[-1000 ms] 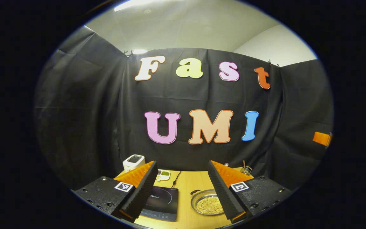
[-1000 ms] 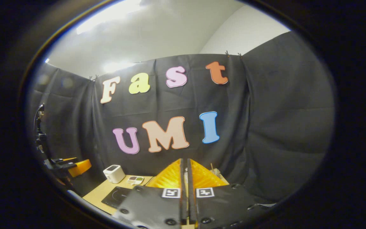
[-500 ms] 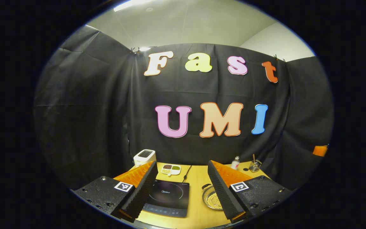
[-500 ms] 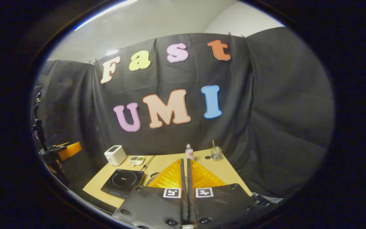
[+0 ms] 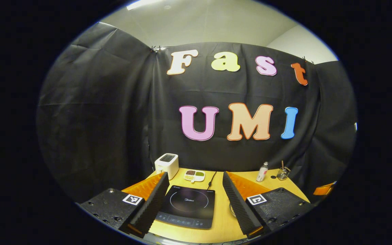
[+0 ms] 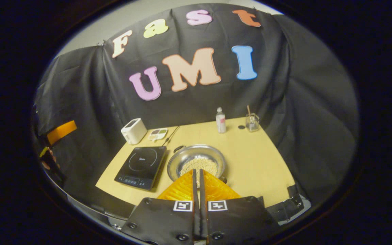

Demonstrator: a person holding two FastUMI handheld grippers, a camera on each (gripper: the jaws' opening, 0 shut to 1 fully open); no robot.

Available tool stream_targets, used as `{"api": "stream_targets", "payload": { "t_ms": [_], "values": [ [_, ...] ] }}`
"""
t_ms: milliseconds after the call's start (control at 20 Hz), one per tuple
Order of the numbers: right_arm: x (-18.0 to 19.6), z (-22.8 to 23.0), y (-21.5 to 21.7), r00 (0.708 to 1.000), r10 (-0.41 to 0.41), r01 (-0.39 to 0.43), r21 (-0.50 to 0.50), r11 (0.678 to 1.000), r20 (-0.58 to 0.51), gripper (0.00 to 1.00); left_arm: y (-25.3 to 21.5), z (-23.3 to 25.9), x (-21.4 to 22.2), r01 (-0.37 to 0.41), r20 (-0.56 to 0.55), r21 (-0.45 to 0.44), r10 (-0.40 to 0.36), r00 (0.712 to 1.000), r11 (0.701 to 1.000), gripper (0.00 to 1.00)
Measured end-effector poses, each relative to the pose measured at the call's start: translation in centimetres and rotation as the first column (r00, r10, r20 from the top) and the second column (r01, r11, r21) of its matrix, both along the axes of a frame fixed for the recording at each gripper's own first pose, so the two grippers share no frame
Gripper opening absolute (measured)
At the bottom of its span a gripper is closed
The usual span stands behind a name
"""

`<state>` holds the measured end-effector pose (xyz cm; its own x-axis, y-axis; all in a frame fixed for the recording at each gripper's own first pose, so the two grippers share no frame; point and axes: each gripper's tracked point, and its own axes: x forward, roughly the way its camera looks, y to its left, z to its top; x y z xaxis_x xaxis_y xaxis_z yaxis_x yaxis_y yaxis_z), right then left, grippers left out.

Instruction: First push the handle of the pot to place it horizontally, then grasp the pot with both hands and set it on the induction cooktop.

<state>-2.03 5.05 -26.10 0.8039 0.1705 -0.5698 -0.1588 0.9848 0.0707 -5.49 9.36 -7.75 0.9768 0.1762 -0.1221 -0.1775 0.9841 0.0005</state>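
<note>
Left gripper [image 5: 194, 200] jaws apart above black induction cooktop [image 5: 187, 207], right gripper [image 6: 197, 182] jaws together, hiding six-o'clock rim of round steel pot [image 6: 196, 164] on yellow wooden surface [image 6: 257, 163].

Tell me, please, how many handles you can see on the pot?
2: one handle at the pot's far-left rim, toward the cooktop; one at its near-right rim, partly hidden by the right tongs.

Black screw-studded claw [image 6: 197, 177] housings — square coded markers

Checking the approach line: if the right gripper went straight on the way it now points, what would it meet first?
Probably the pot: the shut right gripper points at its near rim, though depth is unclear.
</note>
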Motion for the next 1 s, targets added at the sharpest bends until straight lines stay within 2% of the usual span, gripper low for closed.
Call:
{"api": "stream_targets", "payload": {
  "t_ms": [50,250,300,400,550,600,650,800,850,1000],
  "values": [
    [0.2,-1.8,0.2,0.999,-0.001,0.001,0.002,1.000,-0.043,0.00,0.2,-0.5,0.0,-0.003,-0.009,-0.008,0.003,1.000,1.000,0.96],
    [0.6,-8.7,1.0,0.981,-0.007,0.003,-0.021,1.000,-0.194,0.00,1.4,-2.5,-0.1,-0.013,-0.041,-0.011,0.013,0.999,1.000,0.92],
    [0.4,-10.4,0.8,0.974,-0.011,0.005,-0.029,1.000,-0.225,0.00,1.8,-2.9,0.0,-0.016,-0.048,-0.004,0.015,0.999,1.000,0.96],
    [0.4,-13.5,0.5,0.958,-0.022,0.010,-0.044,0.999,-0.284,0.00,2.5,-3.7,0.1,-0.022,-0.065,0.003,0.022,0.998,1.000,0.93],
    [1.2,-17.9,-0.1,0.927,-0.046,0.016,-0.084,0.996,-0.372,0.02,3.1,-4.3,0.5,-0.030,-0.071,-0.004,0.029,0.997,1.000,0.99],
    [1.3,-19.2,-0.3,0.915,-0.056,0.020,-0.095,0.995,-0.399,0.00,3.4,-4.4,0.7,-0.032,-0.072,-0.004,0.032,0.997,0.999,0.96],
    [1.6,-20.3,-0.2,0.906,-0.059,0.021,-0.094,0.995,-0.420,0.03,3.6,-4.6,0.8,-0.031,-0.073,-0.005,0.031,0.997,0.999,0.96],
    [2.6,-22.8,-0.3,0.888,-0.075,0.033,-0.099,0.994,-0.454,0.03,3.8,-5.3,1.4,-0.018,-0.078,-0.002,0.018,0.997,1.000,0.96],
    [3.0,-23.4,-0.4,0.882,-0.088,0.041,-0.111,0.993,-0.464,0.00,3.7,-5.5,1.7,-0.009,-0.077,-0.003,0.009,0.997,1.000,0.93],
    [3.9,-25.1,-0.4,0.859,-0.118,0.069,-0.114,0.991,-0.498,0.03,3.4,-5.9,2.3,0.021,-0.074,-0.006,-0.021,0.997,1.000,0.96]
  ]
}}
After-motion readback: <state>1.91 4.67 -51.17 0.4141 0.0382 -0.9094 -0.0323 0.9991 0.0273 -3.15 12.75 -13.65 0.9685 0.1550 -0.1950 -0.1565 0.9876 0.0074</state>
